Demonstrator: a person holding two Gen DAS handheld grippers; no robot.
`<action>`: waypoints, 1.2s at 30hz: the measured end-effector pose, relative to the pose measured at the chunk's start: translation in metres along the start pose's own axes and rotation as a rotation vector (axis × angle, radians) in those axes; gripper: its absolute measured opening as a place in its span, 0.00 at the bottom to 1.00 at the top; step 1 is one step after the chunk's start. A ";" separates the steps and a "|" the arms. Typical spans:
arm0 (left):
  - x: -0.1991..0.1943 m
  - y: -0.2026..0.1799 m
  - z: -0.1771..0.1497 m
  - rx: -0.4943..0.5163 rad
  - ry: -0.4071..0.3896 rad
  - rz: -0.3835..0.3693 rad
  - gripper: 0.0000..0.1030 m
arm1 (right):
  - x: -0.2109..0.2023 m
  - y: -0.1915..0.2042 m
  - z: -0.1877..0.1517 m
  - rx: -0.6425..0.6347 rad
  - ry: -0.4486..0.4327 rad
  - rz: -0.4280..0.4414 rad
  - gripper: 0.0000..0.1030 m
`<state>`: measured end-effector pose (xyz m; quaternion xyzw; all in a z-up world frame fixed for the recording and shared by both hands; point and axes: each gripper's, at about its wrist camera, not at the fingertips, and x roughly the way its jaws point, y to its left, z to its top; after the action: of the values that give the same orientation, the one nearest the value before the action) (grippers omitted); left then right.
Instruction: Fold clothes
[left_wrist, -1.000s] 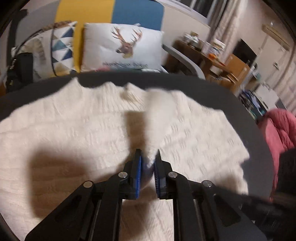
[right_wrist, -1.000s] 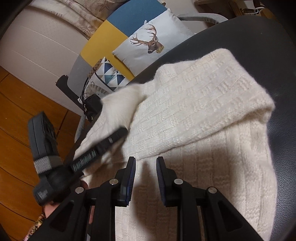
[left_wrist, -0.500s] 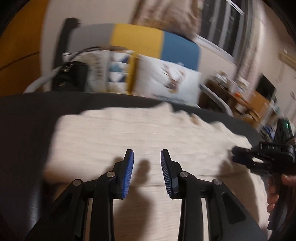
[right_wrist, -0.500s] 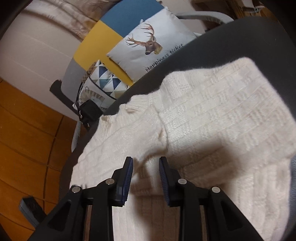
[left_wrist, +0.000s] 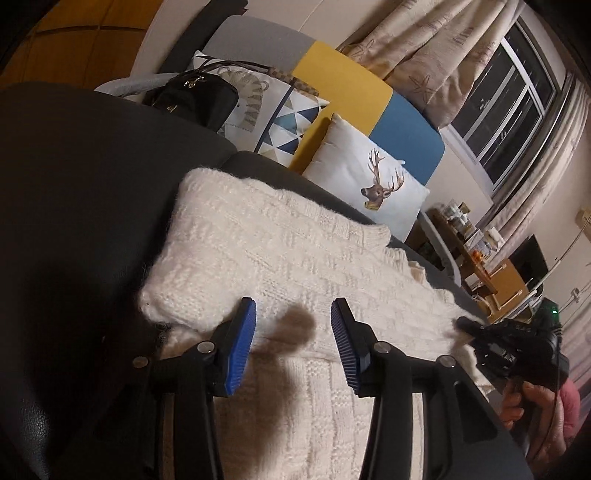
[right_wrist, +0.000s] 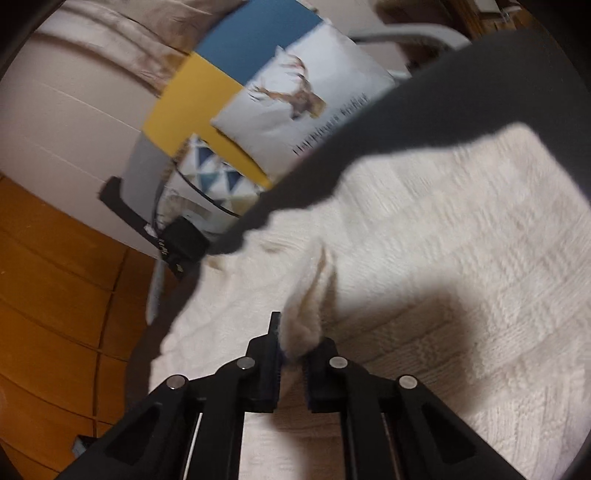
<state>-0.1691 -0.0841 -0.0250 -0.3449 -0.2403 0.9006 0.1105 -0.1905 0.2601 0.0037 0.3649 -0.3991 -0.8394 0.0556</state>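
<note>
Sweater (left_wrist: 280, 258) (cream, chunky knit) is spread over a dark leather surface (left_wrist: 74, 206), one side already folded in across the body. Left gripper (left_wrist: 291, 339) hangs over the folded part with its blue pads (left_wrist: 243, 336) wide apart, nothing between them. Right gripper (right_wrist: 291, 354) is pinched tight on a bunched fold of the sweater, lifting it into a little ridge. Deer cushion (left_wrist: 369, 181) and a triangle-print cushion (left_wrist: 284, 122) sit behind, with a black bag (left_wrist: 192, 99) beside them. A hand (left_wrist: 532, 406) shows at the right edge of the left view.
</note>
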 end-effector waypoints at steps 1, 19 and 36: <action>-0.003 0.001 -0.001 -0.005 -0.015 -0.004 0.44 | -0.008 0.004 0.001 -0.012 -0.026 0.013 0.07; -0.050 0.016 -0.011 -0.038 -0.152 0.004 0.45 | -0.029 -0.036 0.007 -0.056 -0.116 -0.271 0.23; 0.003 -0.003 0.007 0.067 0.085 -0.012 0.46 | 0.028 0.029 -0.037 -0.552 0.062 -0.304 0.21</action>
<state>-0.1765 -0.0827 -0.0204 -0.3776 -0.2071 0.8920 0.1373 -0.1920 0.2062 -0.0073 0.4168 -0.0952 -0.9032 0.0384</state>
